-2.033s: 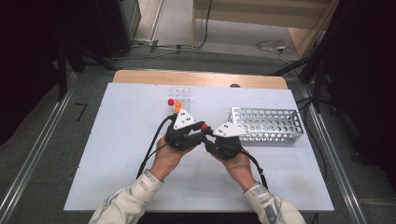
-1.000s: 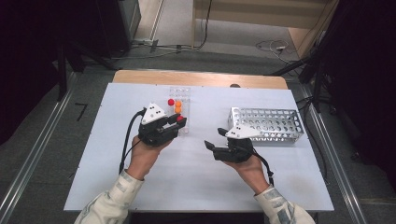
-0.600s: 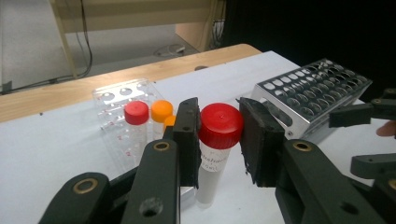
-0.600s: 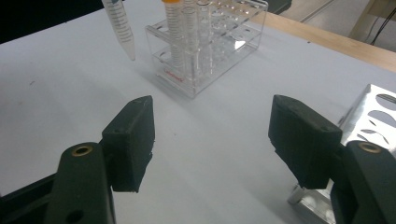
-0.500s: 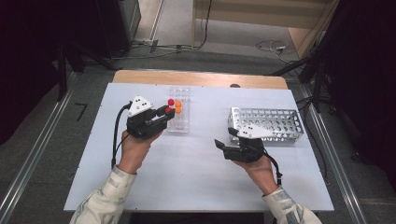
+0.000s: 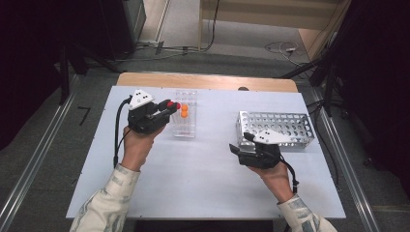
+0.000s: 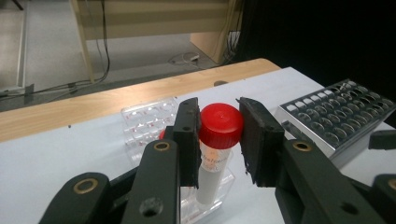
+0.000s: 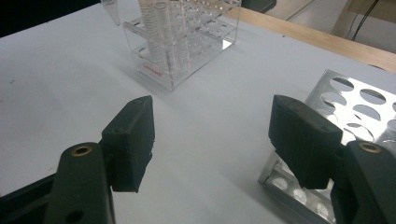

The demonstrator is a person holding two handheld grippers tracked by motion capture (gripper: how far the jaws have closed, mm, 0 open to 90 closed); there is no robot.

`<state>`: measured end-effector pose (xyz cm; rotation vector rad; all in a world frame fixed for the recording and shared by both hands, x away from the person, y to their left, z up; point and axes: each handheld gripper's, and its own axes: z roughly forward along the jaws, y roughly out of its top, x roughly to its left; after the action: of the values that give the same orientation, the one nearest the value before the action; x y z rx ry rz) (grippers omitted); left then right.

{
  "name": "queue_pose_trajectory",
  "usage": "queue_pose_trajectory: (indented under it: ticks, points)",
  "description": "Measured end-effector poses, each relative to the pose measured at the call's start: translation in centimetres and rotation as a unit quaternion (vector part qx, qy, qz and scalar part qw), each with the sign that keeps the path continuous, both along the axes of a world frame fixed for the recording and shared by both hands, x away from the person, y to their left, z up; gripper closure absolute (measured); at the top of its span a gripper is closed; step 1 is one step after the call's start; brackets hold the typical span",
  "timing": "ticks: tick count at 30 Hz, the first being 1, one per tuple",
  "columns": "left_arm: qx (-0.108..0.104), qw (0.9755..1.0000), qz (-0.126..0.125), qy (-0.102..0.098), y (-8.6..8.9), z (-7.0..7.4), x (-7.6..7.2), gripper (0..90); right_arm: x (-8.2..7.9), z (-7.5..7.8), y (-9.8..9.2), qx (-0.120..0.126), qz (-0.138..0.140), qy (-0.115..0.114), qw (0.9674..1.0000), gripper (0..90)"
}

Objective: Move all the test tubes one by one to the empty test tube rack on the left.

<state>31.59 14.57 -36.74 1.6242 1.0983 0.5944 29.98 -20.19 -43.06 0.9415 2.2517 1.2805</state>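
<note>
one red-capped tube, upright, cap up, clamped in left gripper

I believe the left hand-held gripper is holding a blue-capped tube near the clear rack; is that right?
Not quite: the cap is red, not blue. The left gripper view shows the left hand-held gripper shut on a red-capped tube near the clear rack.

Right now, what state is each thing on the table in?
Left gripper: shut on the red-capped tube.
Red-capped tube: capped, upright, held over the clear rack.
Right gripper: open, nothing between its jaws.
Clear rack: standing, orange-capped tubes in it.
Metal rack: standing, holes look empty.
</note>
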Motion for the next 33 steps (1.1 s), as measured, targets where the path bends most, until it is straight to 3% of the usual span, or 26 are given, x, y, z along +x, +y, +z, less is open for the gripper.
queue_pose_trajectory:
  ticks: [6, 16, 33]
  points:
    - [0.008, 0.9998, 0.019, 0.002, 0.0, -0.4, 1.1, 69.2, 0.0, 0.0, -0.1, -0.002, -0.001, 0.000, 1.0000, 29.8]
    - [0.002, 0.9996, 0.027, 0.007, 0.2, -0.7, 1.9, 69.1, -0.1, 0.0, -0.2, -0.001, -0.003, 0.001, 1.0000, 29.7]
    - [0.040, 0.9984, 0.039, 0.008, -1.5, -3.4, 2.5, 69.0, -0.1, -0.2, 0.0, -0.004, 0.000, 0.001, 1.0000, 29.9]
